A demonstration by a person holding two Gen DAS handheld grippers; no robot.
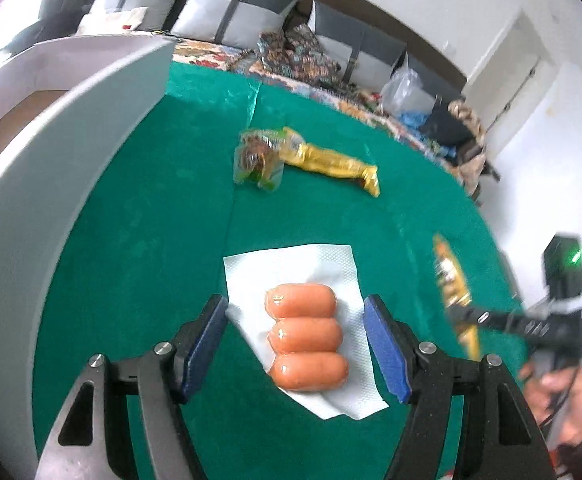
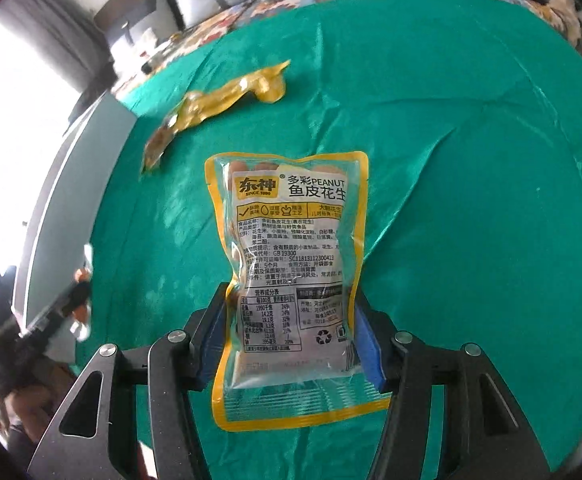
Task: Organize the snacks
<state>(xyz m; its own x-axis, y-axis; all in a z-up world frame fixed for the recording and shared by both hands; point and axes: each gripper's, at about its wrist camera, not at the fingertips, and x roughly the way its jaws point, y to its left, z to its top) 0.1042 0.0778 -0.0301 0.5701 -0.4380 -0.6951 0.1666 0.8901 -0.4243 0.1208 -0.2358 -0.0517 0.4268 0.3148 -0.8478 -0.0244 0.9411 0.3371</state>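
My left gripper (image 1: 295, 302) is shut on a clear pack of three orange sausages (image 1: 305, 336) with a white backing sheet, and holds it above the green cloth (image 1: 143, 220). My right gripper (image 2: 290, 290) is shut on a yellow-edged clear peanut packet (image 2: 291, 240), its blue pads pressing on the packet's two sides. The same packet (image 1: 453, 280) shows edge-on at the right of the left wrist view. A long gold snack pack (image 1: 331, 164) and a small green-and-clear packet (image 1: 257, 160) lie farther back on the cloth. The gold snack pack (image 2: 219, 100) also lies beyond the peanut packet.
A white, curved-walled box (image 1: 51, 160) stands along the left side of the table, and shows as a grey wall (image 2: 71, 200) in the right wrist view. A person's hand (image 1: 563, 396) holds the right gripper's handle. Beyond the table are cushions and patterned fabric (image 1: 299, 52).
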